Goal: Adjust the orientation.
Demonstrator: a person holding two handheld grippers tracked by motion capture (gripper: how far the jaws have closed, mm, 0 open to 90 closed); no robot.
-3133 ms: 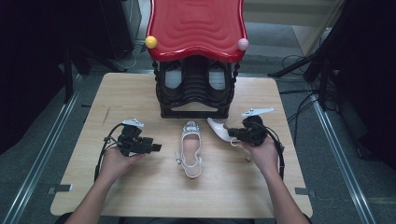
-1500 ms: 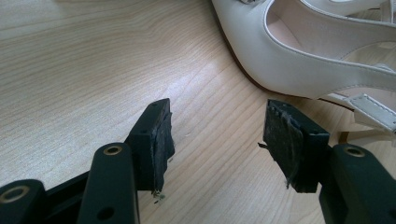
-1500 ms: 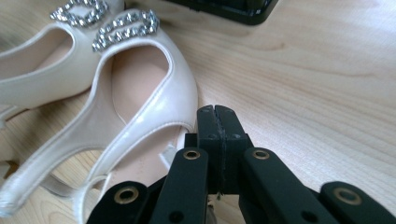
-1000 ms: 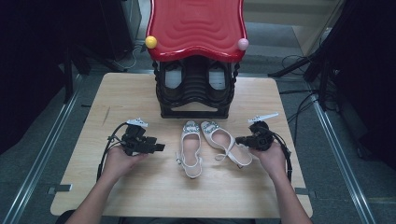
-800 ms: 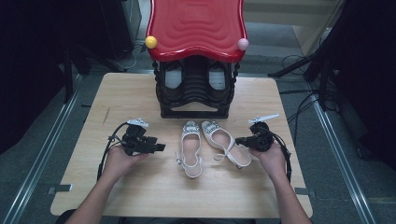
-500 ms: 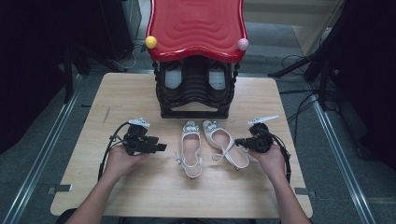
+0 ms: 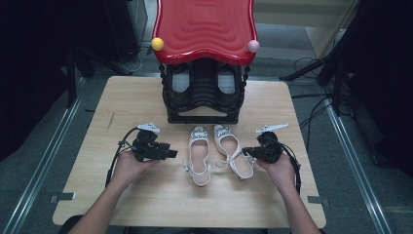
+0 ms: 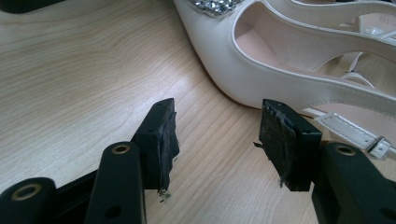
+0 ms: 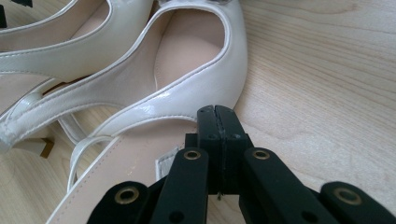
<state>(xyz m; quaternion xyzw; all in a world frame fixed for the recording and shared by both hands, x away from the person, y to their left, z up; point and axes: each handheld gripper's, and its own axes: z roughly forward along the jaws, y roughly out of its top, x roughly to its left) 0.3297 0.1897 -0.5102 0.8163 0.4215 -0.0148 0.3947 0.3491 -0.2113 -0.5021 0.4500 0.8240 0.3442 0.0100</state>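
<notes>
The left gripper [image 7: 171, 153] rests low over the wooden table [image 7: 126, 97], held in the person's left hand [image 7: 127, 168]. Its jaws stand apart with only bare wood between the 2 pads, and they have just been closing a little. In the left gripper view the jaws [image 8: 217, 140] point at the side of the left white slingback shoe [image 8: 289, 70], which lies just beyond the pads and apart from them; the rhinestone trim [image 8: 217, 4] on its toe shows at the top edge, and a strap buckle [image 8: 379, 145] lies beside the right-hand jaw.

The right gripper [image 7: 247, 153], in the right hand [image 7: 281, 168], is clenched: in the right gripper view its 2 pads [image 9: 218, 122] meet face to face with nothing visible between them. The closed tips sit right at the side edge of the right white slingback shoe [image 9: 196, 60]; whether they touch it cannot be told.

From the high view the 2 shoes, left [image 7: 198, 155] and right [image 7: 233, 151], lie side by side on the table between the grippers, toes toward a black shoe rack [image 7: 203, 95] with a red wavy top [image 7: 204, 24]. A yellow ball [image 7: 157, 44] and a pink ball [image 7: 253, 46] sit at the front corners of the top.
</notes>
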